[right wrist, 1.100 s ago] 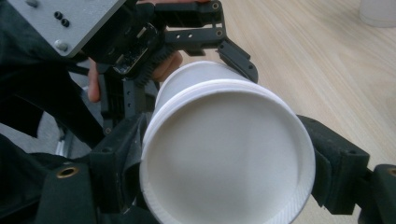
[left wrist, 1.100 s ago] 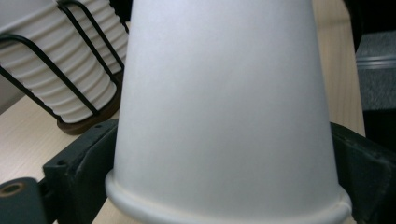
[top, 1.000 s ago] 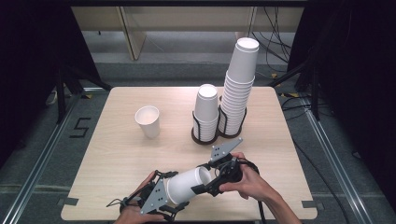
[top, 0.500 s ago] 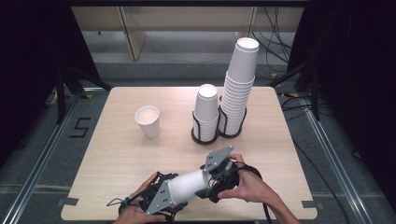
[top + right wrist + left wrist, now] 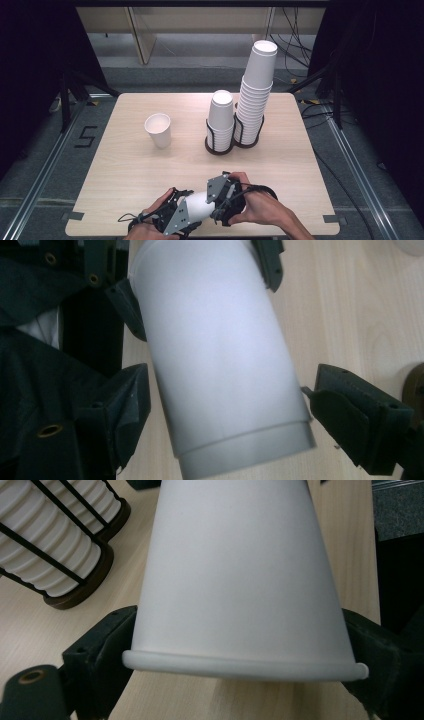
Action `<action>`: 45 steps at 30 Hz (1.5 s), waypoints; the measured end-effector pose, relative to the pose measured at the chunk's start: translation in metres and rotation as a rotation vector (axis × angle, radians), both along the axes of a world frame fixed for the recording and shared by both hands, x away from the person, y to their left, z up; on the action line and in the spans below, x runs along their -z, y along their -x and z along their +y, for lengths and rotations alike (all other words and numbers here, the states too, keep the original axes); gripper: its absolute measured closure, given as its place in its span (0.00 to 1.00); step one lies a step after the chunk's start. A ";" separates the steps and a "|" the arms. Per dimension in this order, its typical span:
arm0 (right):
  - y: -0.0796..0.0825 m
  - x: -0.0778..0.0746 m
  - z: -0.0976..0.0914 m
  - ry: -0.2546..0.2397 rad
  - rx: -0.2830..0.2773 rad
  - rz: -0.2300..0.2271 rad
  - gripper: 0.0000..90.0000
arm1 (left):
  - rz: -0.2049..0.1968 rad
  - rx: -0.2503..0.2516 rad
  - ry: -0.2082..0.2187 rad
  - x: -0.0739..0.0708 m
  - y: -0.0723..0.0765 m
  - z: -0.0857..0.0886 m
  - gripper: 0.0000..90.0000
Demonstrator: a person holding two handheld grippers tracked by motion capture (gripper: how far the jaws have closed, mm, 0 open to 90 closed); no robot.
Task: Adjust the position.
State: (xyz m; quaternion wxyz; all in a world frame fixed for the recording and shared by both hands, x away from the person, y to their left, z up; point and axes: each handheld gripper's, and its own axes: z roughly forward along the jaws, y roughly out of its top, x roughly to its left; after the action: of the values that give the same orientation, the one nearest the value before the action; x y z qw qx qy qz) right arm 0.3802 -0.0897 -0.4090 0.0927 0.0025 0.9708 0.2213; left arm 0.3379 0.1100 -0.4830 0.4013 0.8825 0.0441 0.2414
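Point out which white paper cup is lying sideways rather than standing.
The cup between the two claws at the table's near edge. The lone cup stands upright, mouth up; the stacked cups sit upside down in holders.

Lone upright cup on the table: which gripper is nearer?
Left. The left gripper sits below the lone cup, slightly right; the right gripper is farther right.

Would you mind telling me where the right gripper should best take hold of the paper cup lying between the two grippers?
Probably at the base end of the paper cup: the left gripper already clamps the rim end, so the narrow closed end is free. The right gripper straddles it there, jaws apart on both sides, and need only close across the wall.
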 end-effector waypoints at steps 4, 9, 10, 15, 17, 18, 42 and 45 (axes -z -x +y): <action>0.004 0.003 0.003 0.055 0.001 -0.017 0.18 | -0.012 0.010 -0.001 -0.004 0.003 0.000 0.12; 0.004 0.009 0.009 0.066 -0.078 -0.033 0.19 | -0.017 0.019 0.021 -0.007 0.006 0.000 0.12; 0.004 0.010 0.009 0.065 -0.083 -0.027 0.19 | -0.015 0.027 0.017 -0.007 0.006 0.000 0.12; 0.006 0.011 0.008 0.079 -0.071 -0.014 0.23 | -0.020 0.039 0.017 -0.008 0.007 0.001 0.12; 0.004 0.012 0.008 0.077 -0.113 -0.023 0.24 | -0.015 0.044 0.038 -0.007 0.007 0.001 0.12; 0.005 0.011 0.007 0.079 -0.104 -0.017 0.24 | -0.018 0.046 0.043 -0.007 0.007 0.001 0.11; -0.033 0.000 -0.046 -0.270 -0.062 0.122 0.24 | 0.170 -0.035 0.554 -0.006 -0.012 0.026 0.16; -0.038 -0.003 -0.052 -0.333 -0.042 0.122 0.24 | 0.219 -0.047 0.602 -0.008 -0.014 0.030 0.16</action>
State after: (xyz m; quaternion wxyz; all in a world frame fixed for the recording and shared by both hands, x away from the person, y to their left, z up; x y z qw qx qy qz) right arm 0.4182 -0.1419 -0.4059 0.0275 0.0108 0.9244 0.3803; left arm 0.3520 0.1397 -0.4754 0.6317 0.7434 0.1769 0.1301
